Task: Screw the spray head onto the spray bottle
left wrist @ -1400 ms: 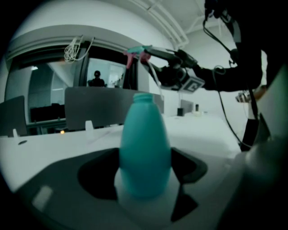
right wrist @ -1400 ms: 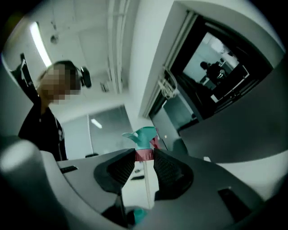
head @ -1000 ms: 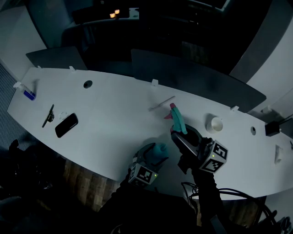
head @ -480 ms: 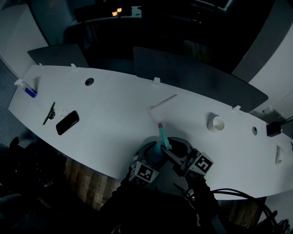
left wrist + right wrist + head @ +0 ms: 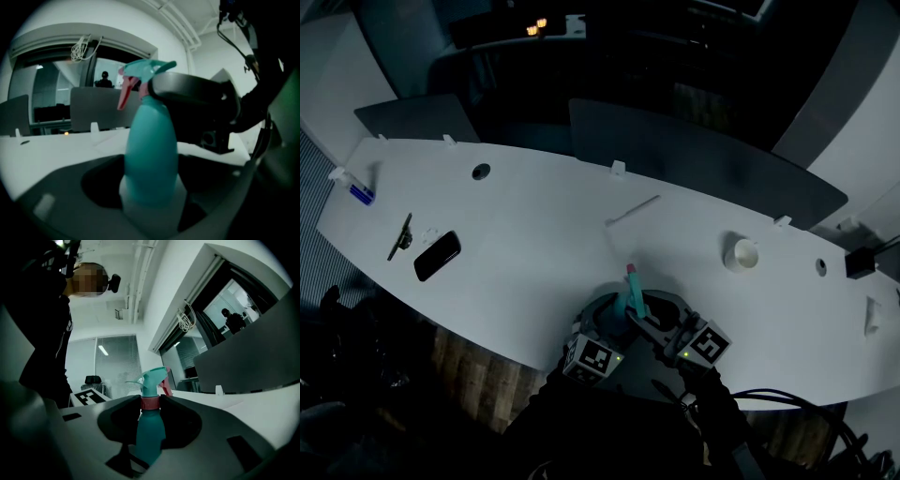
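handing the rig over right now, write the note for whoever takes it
Left gripper: jaws shut on the lower body of the spray bottle, which is upright near the front edge of the table.
Right gripper: jaws shut on the pink collar of the spray head.
Done: the spray head sits on the bottle's neck, nozzle pointing away from the person.
Left: turn the collar until tight. How far it is threaded cannot be told, so check before letting go.
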